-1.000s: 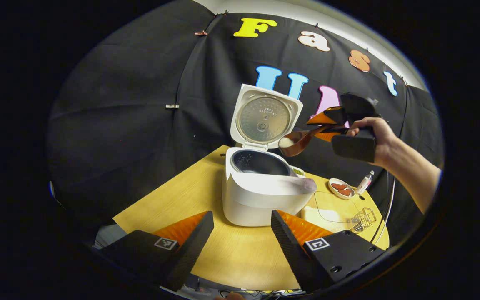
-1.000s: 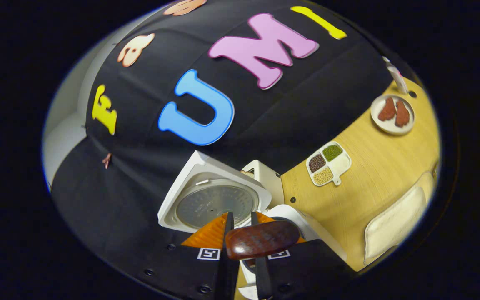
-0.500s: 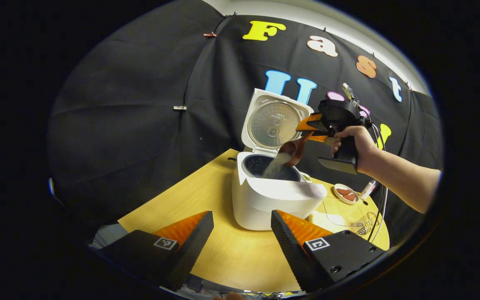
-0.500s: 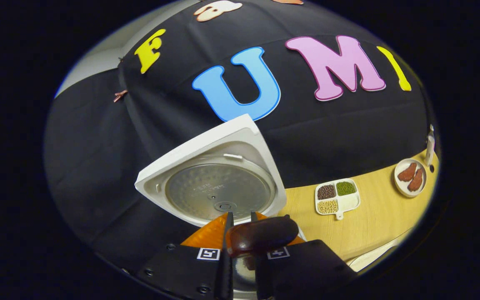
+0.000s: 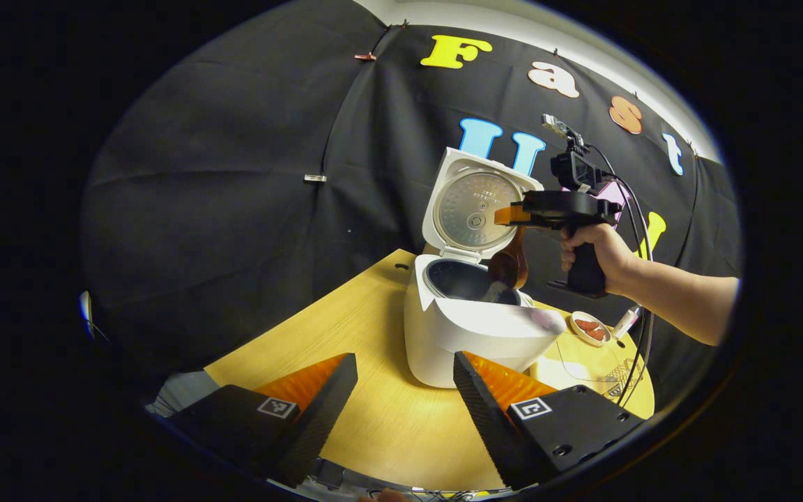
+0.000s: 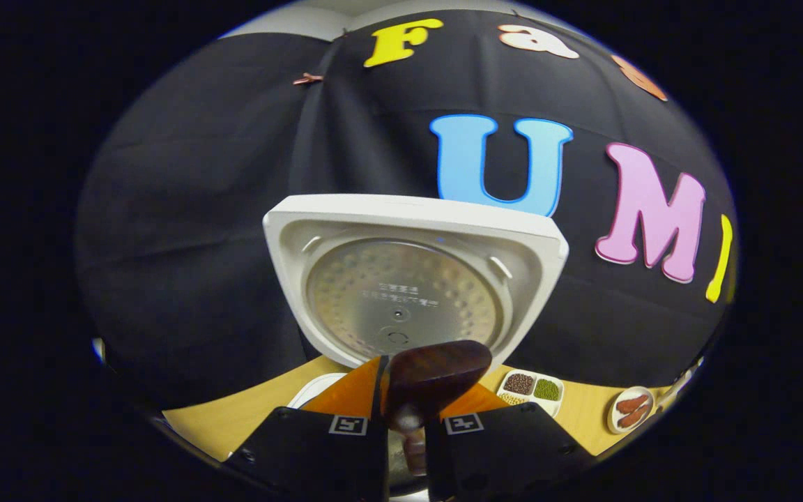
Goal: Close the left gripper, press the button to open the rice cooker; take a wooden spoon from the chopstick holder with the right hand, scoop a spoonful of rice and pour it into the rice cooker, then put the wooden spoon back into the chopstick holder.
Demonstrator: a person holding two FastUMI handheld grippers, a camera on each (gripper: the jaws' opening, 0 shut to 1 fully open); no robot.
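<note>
Left gripper (image 5: pixel 405 390), nearest in the left gripper view: two wedge-shaped fingers (image 5: pixel 325 397) with ribbed inner faces, spread wide, holding nothing, hovering over the near edge of the desk (image 5: pixel 346 335). Desk top is pale wood grain, smooth, with a rounded far-right edge.

Toward the middle of the desk stands the rice cooker (image 5: pixel 475 328): white, glossy, boxy body with rounded corners, dark inner pot open to view. Its lid (image 5: pixel 475 209) stands upright at the back on its hinge; the inner plate is a round, dimpled metal disc.

Above the pot, the right gripper (image 5: pixel 513 216) is held level by a hand (image 5: pixel 593 247) on a pistol-type handle. Its fingers are pressed narrow on the wooden spoon (image 5: pixel 509 263), which hangs bowl-down, dark reddish-brown and polished, the bowl at the pot's rim. Whether it touches the pot, cannot tell.

In the right gripper view, the spoon's rounded handle end (image 6: pixel 435 373) sits clamped between the two fingers (image 6: pixel 353 394); grain mottled, surface shiny.

Beyond the cooker, toward the desk's far-right edge: a small round white dish (image 5: pixel 588 328) with reddish pieces, a wire chopstick holder (image 5: pixel 623 373), partly hidden. The right gripper view also shows a white four-compartment tray (image 6: pixel 530 388) of brown, green and pale grains near the far edge.
</note>
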